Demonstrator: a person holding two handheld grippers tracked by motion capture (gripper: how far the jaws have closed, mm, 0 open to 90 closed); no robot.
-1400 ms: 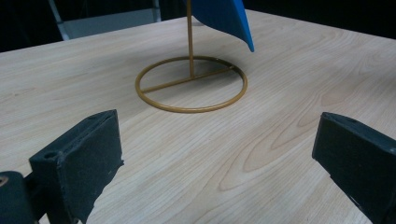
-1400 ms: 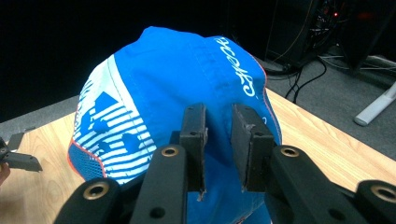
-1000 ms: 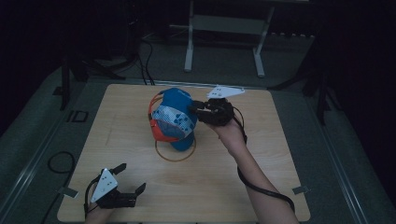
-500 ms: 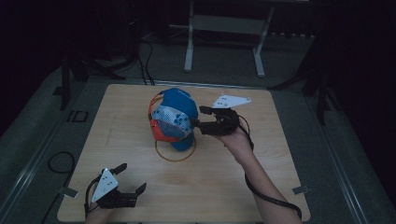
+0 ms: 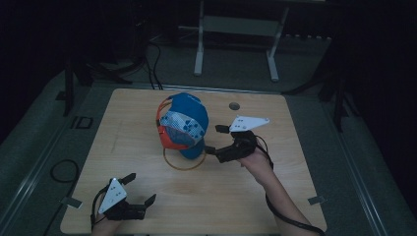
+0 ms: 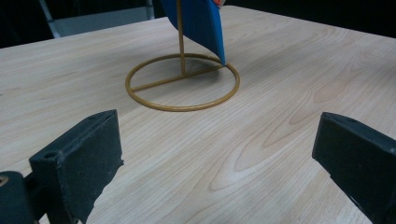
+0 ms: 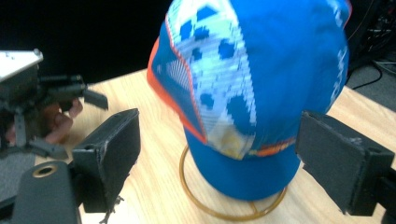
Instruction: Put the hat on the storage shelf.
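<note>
A blue cap with an orange-edged patterned panel hangs on a gold wire stand at the middle of the wooden table. My right gripper hovers just right of the cap, pointing at it. Its jaws have just been opening and now stand wide, with nothing pressed between them. In the right gripper view the cap sits a little beyond the right gripper, over the stand's ring. My left gripper rests open at the near left corner. In its own view the left gripper faces the ring and the cap's brim.
A small round hole marks the table's far side. Behind the table stands a white metal frame on the floor, with cables to its left. The other hand and its gripper appear at the left of the right gripper view.
My right gripper has drawn back from the cap toward the near right and sunk a little, and its jaws have spread wide. The left gripper and the cap have stayed put.
</note>
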